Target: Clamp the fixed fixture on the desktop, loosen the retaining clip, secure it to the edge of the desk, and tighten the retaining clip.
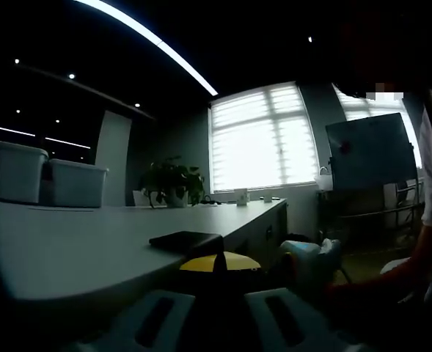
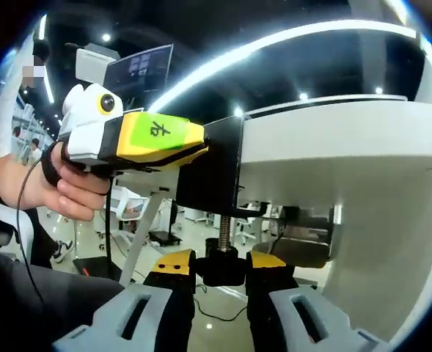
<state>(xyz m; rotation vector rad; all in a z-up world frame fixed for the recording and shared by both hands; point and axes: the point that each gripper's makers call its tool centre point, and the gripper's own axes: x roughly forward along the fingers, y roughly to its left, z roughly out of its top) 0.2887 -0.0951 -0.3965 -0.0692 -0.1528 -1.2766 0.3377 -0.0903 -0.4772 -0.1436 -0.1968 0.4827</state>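
At the edge of the pale desk (image 2: pixel 362 139), seen from below in the right gripper view, the black clamp fixture (image 2: pixel 217 172) sits hooked over the desk rim, its threaded screw (image 2: pixel 224 229) running down to a black knob (image 2: pixel 224 265). The right gripper (image 2: pixel 223 273) has its yellow-tipped fingers (image 2: pixel 173 262) closed on that knob from both sides. The left gripper (image 2: pixel 201 145) comes in from the left — held in a person's hand (image 2: pixel 72 192) — with its yellow-green fingers against the fixture's upper part.

In the left gripper view the fixture's flat black top (image 1: pixel 186 241) lies on the desk (image 1: pixel 61 249) surface near the edge. Whether the left fingers (image 1: pixel 219 262) are clamped I cannot tell — only their ends show.
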